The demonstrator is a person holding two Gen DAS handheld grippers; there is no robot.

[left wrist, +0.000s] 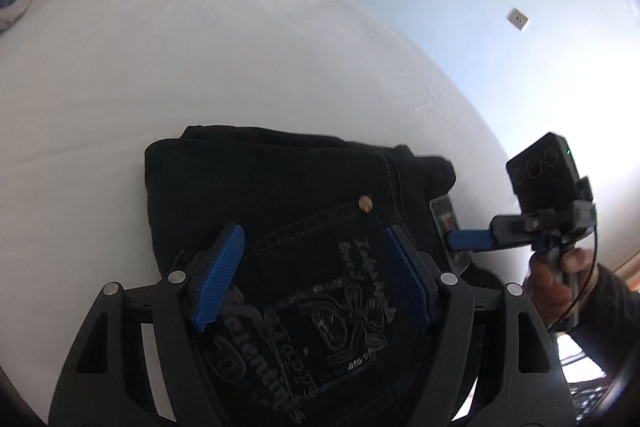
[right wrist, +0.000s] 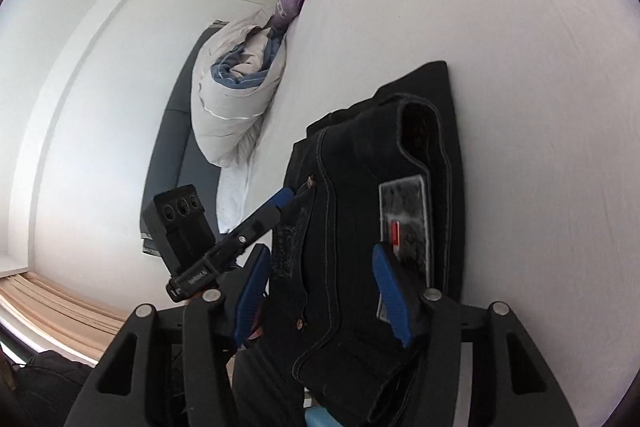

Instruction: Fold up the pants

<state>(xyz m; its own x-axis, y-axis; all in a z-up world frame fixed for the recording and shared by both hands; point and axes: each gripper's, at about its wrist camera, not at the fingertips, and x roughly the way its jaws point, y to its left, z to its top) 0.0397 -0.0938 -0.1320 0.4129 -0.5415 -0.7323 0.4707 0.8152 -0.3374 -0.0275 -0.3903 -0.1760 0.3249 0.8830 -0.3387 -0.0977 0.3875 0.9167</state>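
Your left hand-held gripper (left wrist: 312, 275) and right hand-held gripper (right wrist: 320, 291) both stand wide open, gripping nothing, astride the folded black jeans (left wrist: 280, 195) on the bed (left wrist: 200, 67), seemingly to square the bundle.

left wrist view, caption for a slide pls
Open left hand-held gripper over folded black jeans on a white bed.

Folded black pants (right wrist: 360, 211) on the white bed (right wrist: 520, 67).
Right gripper (right wrist: 320, 291) straddles them, spread; left gripper (right wrist: 280, 201) touches their left edge.
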